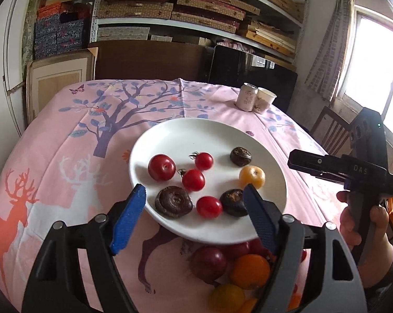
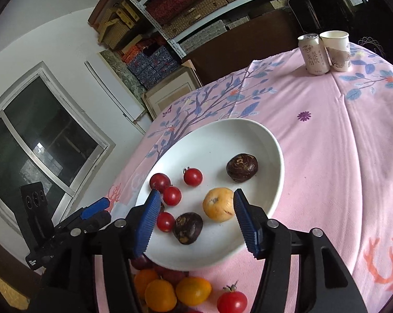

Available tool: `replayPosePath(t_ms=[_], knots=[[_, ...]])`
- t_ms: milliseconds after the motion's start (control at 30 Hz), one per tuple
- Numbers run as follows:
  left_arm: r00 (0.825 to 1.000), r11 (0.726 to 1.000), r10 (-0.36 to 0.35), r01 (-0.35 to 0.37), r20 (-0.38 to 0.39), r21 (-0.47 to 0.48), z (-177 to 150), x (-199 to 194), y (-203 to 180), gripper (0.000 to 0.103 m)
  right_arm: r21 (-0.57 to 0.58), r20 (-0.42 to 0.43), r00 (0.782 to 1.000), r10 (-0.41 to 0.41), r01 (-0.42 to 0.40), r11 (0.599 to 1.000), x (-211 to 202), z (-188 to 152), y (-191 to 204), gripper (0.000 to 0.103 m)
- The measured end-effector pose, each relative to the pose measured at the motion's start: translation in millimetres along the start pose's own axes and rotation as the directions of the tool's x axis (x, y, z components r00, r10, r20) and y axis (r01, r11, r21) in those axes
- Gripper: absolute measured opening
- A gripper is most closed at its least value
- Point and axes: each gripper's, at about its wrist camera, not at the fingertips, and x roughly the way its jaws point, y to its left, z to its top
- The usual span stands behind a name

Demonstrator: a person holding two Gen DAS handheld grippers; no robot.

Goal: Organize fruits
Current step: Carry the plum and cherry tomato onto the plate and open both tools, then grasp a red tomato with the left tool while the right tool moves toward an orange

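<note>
**Both grippers spread wide over a plate of fruit**

We see a white plate (image 1: pixel 170 135) resting on a pink tablecloth (image 1: pixel 53 182) printed with deer and a tree. On it lie red cherry tomatoes (image 1: pixel 193 180), a larger red fruit (image 1: pixel 161 167), three dark brown fruits (image 1: pixel 173 201) and one yellow-orange fruit (image 1: pixel 251 176). Our left gripper (image 1: pixel 195 198) hovers above the plate's near rim, blue pads apart, pinching nothing. Our right gripper (image 2: pixel 195 208) is likewise spread, nothing gripped, with the yellow-orange fruit seen between its pads. Nearer us, a pile of loose fruit (image 2: pixel 170 289) sits on the cloth just beside the plate. A can (image 2: pixel 312 53) and paper cup (image 2: pixel 337 49) stand together at the far edge.
</note>
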Motion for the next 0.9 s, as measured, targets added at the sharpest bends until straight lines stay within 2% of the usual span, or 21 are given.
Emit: replayPosePath(t_ms=[100, 200, 300, 367, 400, 500, 600, 733, 833, 900], knots=[[1.0, 0.998, -0.012, 0.013, -0.024, 0.064, -21.9, -14.6, -14.0, 0.075, 0.033, -0.007, 1.0, 0.003, -0.003, 0.999, -10.5, -16.9, -16.0, 0.059], [0.997, 0.987, 0.01, 0.001, -0.072, 0.158, -52.4, -26.2, -32.0, 0.074, 0.057, -0.032, 0.999, -0.024, 0.026, 0.998, -18.6, -31.3, -29.4, 0.059], [0.994, 0.977, -0.023, 0.044, -0.105, 0.207, -77.1, -42.5, -44.8, 0.071, 0.045, -0.038, 0.999, -0.035, 0.037, 0.998, -28.3, -42.2, -32.1, 0.059], [0.993, 0.971, -0.023, 0.049, -0.113, 0.234, -89.0, -51.7, -51.7, 0.067, 0.038, -0.044, 0.998, -0.033, 0.034, 0.999, -31.7, -48.6, -31.6, 0.059], [0.992, 0.968, -0.022, 0.052, -0.125, 0.246, -93.7, -53.6, -54.5, 0.061, 0.038, -0.045, 0.999, -0.03, 0.032, 0.999, -33.2, -51.2, -31.7, 0.059], [0.983, 0.968, -0.038, 0.08, -0.178, 0.238, -104.5, -52.9, -58.5, 0.044, 0.034, -0.04, 0.999, -0.021, 0.023, 0.999, -39.3, -58.9, -31.2, 0.059], [0.975, 0.968, -0.063, 0.111, -0.212, 0.227, -112.4, -52.5, -63.7, 0.033, 0.04, -0.03, 1.0, -0.003, 0.004, 0.999, -45.5, -63.3, -30.6, 0.059], [0.971, 0.965, -0.077, 0.131, -0.228, 0.229, -122.9, -57.1, -70.0, 0.032, 0.047, -0.038, 0.999, 0.025, -0.023, 0.999, -54.0, -71.8, -27.2, 0.059], [0.962, 0.961, -0.111, 0.167, -0.25, 0.218, -129.5, -58.8, -73.2, 0.032, 0.008, -0.053, 0.998, 0.036, -0.036, 0.999, -60.3, -80.7, -17.6, 0.059], [0.965, 0.961, -0.105, 0.161, -0.239, 0.226, -132.9, -59.1, -76.0, 0.03, -0.019, -0.065, 0.997, 0.032, -0.033, 0.999, -63.7, -88.0, -10.2, 0.059]])
